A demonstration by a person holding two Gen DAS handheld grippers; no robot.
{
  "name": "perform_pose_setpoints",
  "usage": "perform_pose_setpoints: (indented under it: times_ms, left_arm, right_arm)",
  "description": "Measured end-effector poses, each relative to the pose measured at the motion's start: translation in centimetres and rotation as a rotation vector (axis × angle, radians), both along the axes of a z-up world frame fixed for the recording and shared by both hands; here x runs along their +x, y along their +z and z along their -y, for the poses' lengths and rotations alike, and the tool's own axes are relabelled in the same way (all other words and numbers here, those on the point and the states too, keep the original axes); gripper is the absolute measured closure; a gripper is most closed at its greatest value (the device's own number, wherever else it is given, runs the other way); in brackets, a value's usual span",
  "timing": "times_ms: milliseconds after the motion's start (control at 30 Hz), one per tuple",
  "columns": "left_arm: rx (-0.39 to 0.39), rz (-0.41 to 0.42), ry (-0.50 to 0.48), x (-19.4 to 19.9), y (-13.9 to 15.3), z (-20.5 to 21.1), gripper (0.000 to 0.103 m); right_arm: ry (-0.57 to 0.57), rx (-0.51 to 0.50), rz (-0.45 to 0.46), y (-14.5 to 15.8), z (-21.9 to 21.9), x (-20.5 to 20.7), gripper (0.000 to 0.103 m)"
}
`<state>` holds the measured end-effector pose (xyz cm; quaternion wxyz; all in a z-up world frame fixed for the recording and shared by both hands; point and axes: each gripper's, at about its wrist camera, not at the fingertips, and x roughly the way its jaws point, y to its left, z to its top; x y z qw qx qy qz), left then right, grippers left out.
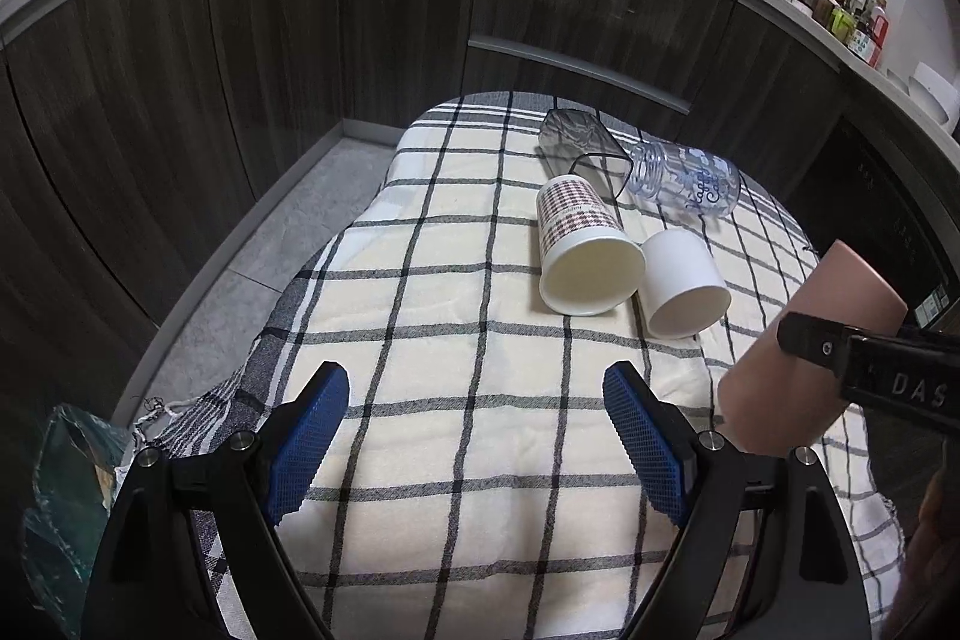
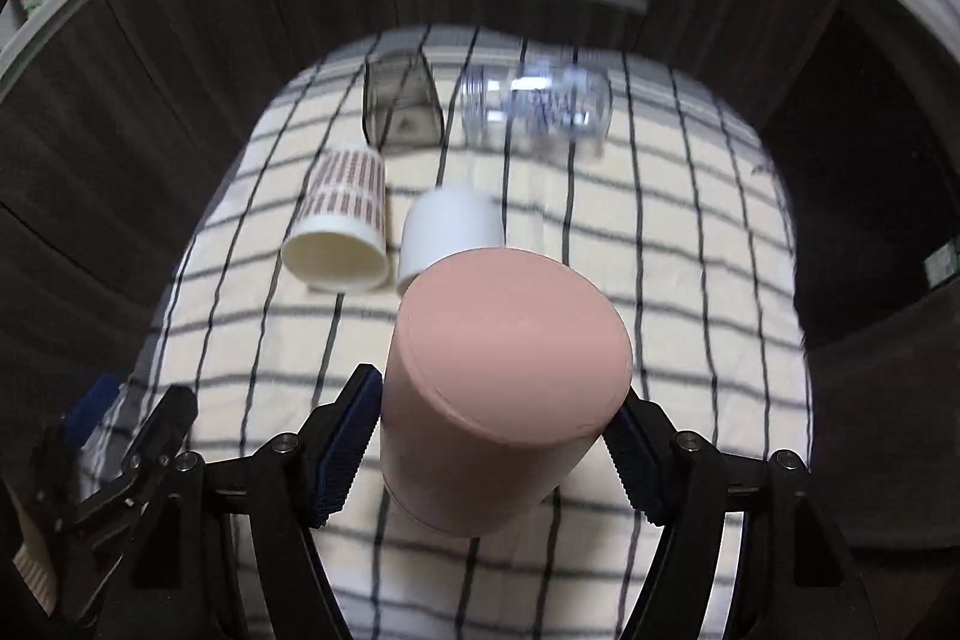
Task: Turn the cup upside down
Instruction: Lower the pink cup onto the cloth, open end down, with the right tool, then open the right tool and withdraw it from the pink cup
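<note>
The right gripper (image 2: 492, 436) clamps the pink cup (image 2: 504, 388) above the checked cloth (image 2: 690, 232) — its mouth is hidden, closed base facing the camera. The left gripper (image 1: 477, 436) is spread wide, holding nothing.

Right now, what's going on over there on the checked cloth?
The right gripper is clamped on the pink cup, held above the checked cloth with its closed base facing the right wrist camera. The left gripper is open and holds nothing. Farther back, a patterned cup, a white cup, a clear bottle and a smoky clear container all lie on their sides.
</note>
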<state>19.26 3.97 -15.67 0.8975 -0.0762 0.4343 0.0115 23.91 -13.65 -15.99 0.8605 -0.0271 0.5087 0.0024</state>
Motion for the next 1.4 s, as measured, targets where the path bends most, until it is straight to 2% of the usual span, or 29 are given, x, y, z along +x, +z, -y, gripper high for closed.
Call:
perform_pose_setpoints:
  times_ms: [133, 267, 367, 500, 600, 800, 1000, 1067, 1133, 1400]
  left_arm:
    - [0.010, -0.008, 0.014, -0.1, -1.2, -0.3, 0.016]
    - [-0.013, -0.027, 0.016, 0.1, -2.4, -0.7, 0.016]
    - [-0.016, -0.007, 0.015, 0.0, -2.6, -0.7, 0.016]
    - [-0.005, 0.028, 0.018, -0.2, -2.5, -0.7, 0.016]
    - [0.008, 0.023, 0.012, -0.1, -2.7, -0.4, 0.016]
    - [0.029, 0.016, -0.003, 0.1, -3.0, 0.0, 0.016]
    - [0.018, 0.021, 0.004, 0.1, -2.9, -0.3, 0.016]
    - [0.011, 0.025, 0.002, 0.0, -2.7, -0.3, 0.016]
    - [0.004, 0.034, 0.001, -0.1, -2.5, -0.3, 0.016]
    - [-0.004, 0.095, -0.005, -1.7, -0.4, -0.3, 0.016]
  right_arm:
    - [0.001, -0.037, 0.116, -0.7, -0.2, -1.0, 0.032]
    - [0.007, -0.072, 0.218, -2.3, -1.2, -1.8, 0.032]
    - [-0.013, -0.077, 0.256, -3.3, -1.7, -2.3, 0.032]
    - [-0.066, -0.070, 0.274, -4.3, -1.3, -2.6, 0.032]
    - [-0.095, -0.058, 0.239, -5.8, -0.9, -2.4, 0.032]
    - [-0.062, -0.108, 0.250, -6.8, -2.1, -3.4, 0.033]
    - [-0.060, -0.107, 0.235, -6.6, -2.1, -3.1, 0.032]
    - [-0.054, -0.105, 0.245, -6.3, -2.1, -3.4, 0.024]
    - [-0.054, -0.103, 0.256, -6.0, -2.2, -3.6, 0.022]
    - [-0.076, -0.054, 0.285, -3.7, -1.5, -5.5, 0.022]
